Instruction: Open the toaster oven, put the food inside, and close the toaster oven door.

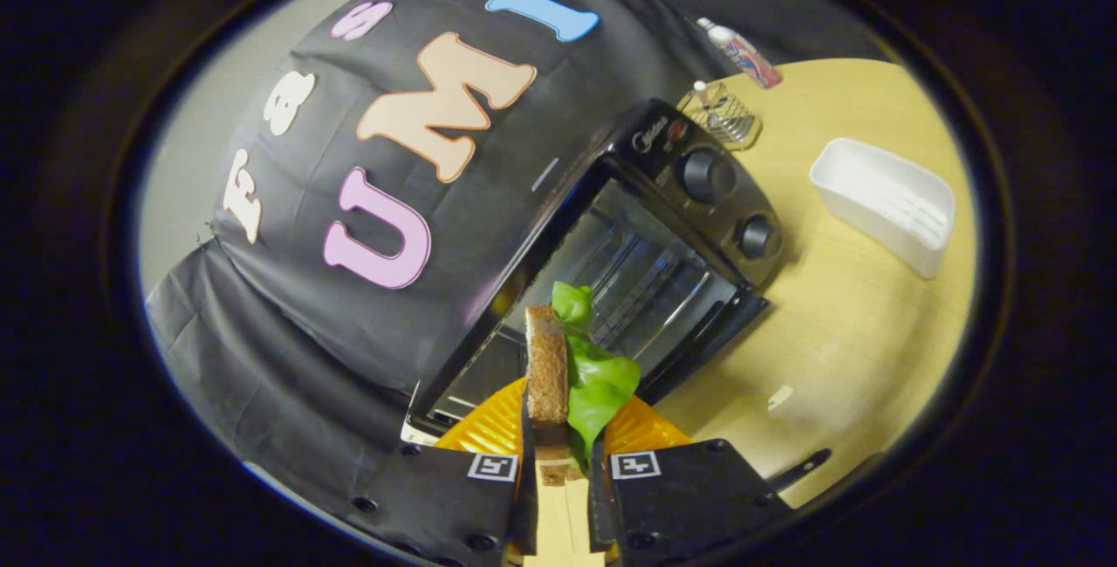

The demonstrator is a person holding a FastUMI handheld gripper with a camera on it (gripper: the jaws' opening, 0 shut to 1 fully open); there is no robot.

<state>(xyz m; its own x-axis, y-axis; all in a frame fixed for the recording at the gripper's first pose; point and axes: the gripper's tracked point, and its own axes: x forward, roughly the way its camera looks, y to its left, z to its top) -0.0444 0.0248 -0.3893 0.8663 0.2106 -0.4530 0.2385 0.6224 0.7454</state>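
gripper (560,449) clamped on sandwich (567,366), frame bottom centre | orange plate (489,427) beneath | toaster oven (628,262) open, frame centre

staged kitchen booth
a black toaster oven (646,235) stands on a pale wooden table (855,323) against a draped black cloth wall (288,375).
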